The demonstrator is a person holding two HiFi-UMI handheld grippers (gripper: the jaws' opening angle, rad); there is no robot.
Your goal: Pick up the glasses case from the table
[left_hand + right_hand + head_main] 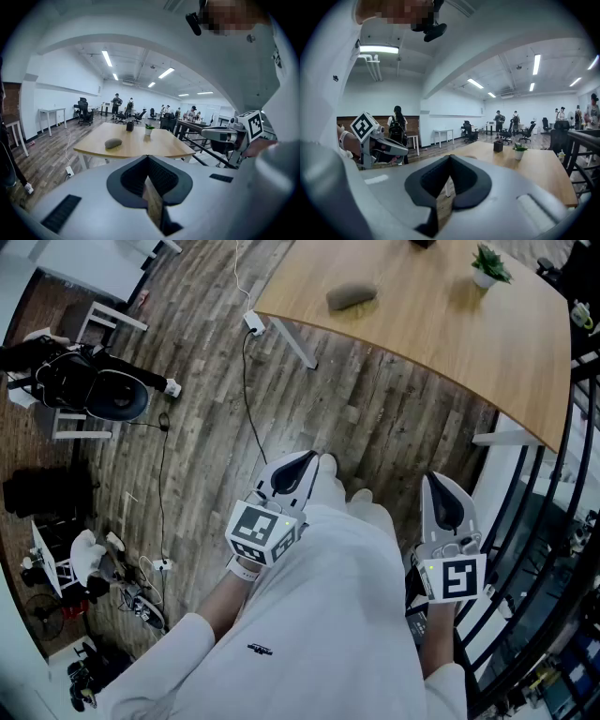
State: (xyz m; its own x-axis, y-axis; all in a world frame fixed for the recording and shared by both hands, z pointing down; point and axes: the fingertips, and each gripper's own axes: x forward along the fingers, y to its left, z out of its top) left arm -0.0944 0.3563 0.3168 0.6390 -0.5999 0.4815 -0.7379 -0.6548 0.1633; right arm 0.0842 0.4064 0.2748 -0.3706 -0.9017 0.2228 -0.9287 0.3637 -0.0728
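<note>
Glasses case point(352, 296): grey-brown and rounded. It lies flat on the wooden surface point(441, 343), well apart from the potted plant point(487, 266), on the plant's side toward the corner with the white leg. Nothing touches it. A dark cup point(130, 125) stands near the plant, farther back than the case.

Left gripper point(302, 463): jaws fully together, nothing between them. Right gripper point(439, 486): jaws likewise closed, empty. Both are held close to the person's torso over the plank floor point(375, 418), well short of the plant and the case.

Step in hand, as judged: the approach. The pick has not begun.

To do it well:
- Walk up to the surface's edge on the case's side of the plant.
- Commit one gripper and spread its jaws wide before reaching.
- The case looks smooth and domed, so it would likely slip out of a high pinch.
- Bring the jaws down low across its narrow width, pads near the surface.
- Close firmly, then lift straight up.
- Keep the reach clear of the plant.
</note>
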